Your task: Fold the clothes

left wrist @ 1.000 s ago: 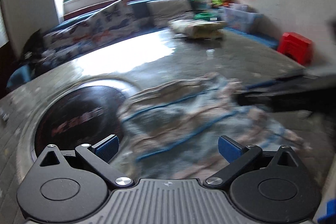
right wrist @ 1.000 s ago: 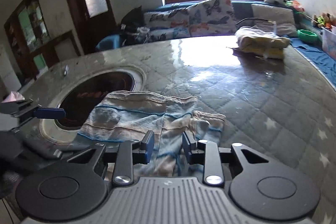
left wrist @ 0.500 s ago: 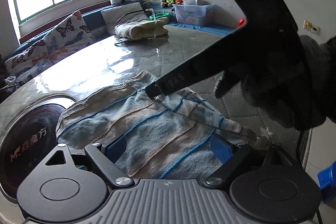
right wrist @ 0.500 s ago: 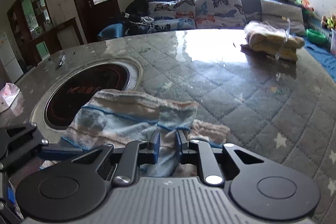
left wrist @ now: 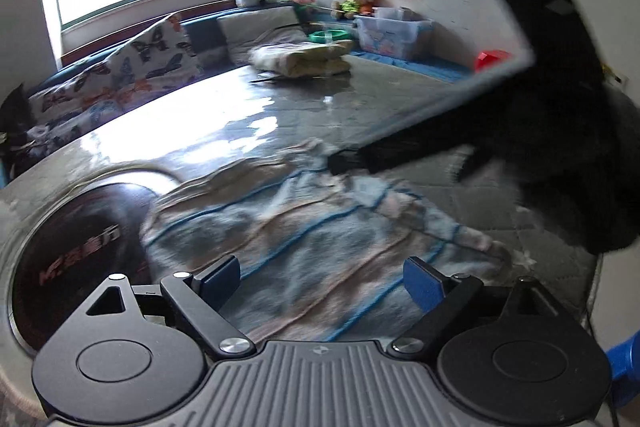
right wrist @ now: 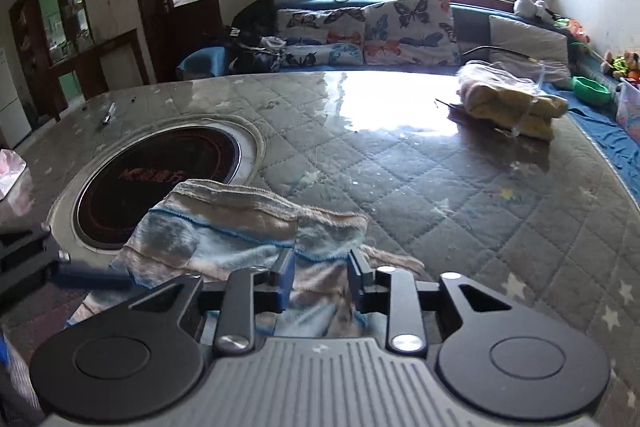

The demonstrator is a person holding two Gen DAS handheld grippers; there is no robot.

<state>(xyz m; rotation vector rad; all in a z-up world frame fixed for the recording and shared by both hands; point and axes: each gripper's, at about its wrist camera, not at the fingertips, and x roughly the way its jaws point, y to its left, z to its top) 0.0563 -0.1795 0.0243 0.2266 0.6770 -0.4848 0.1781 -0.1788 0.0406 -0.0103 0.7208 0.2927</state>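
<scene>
**Left wrist view: striped garment spread out, both tools hovering at its edges**

Left wrist view takes in the quilted tabletop (left wrist: 280,115), glossy under the window light, stretching well ahead of the left tool (left wrist: 320,277). Set into it, ahead and to the left of that tool, is a round dark cooktop (left wrist: 76,227). The striped garment (left wrist: 304,227), blue and beige, lies rumpled directly in front of the left tool and overlaps the cooktop's near rim. Far ahead, near the tabletop's back edge, sits a yellow bundle (left wrist: 300,61).

The left tool is spread wide, its blue pads on either side of the cloth's near edge, gripping nothing. From the right wrist view, the right tool (right wrist: 320,277) is parted moderately, with a ridge of the garment (right wrist: 224,227) rising between and just ahead of its fingers; I would say it is not pinching, though the cloth under the fingers is partly hidden. In the left view its dark, blurred fingertip sits at the garment's far edge.

What worries me: the fabric is soft and already bunched, so a closing tool may catch only one layer or a wrinkle, giving a crooked fold. The slick tabletop could let the whole piece slide when one edge is pulled.
</scene>
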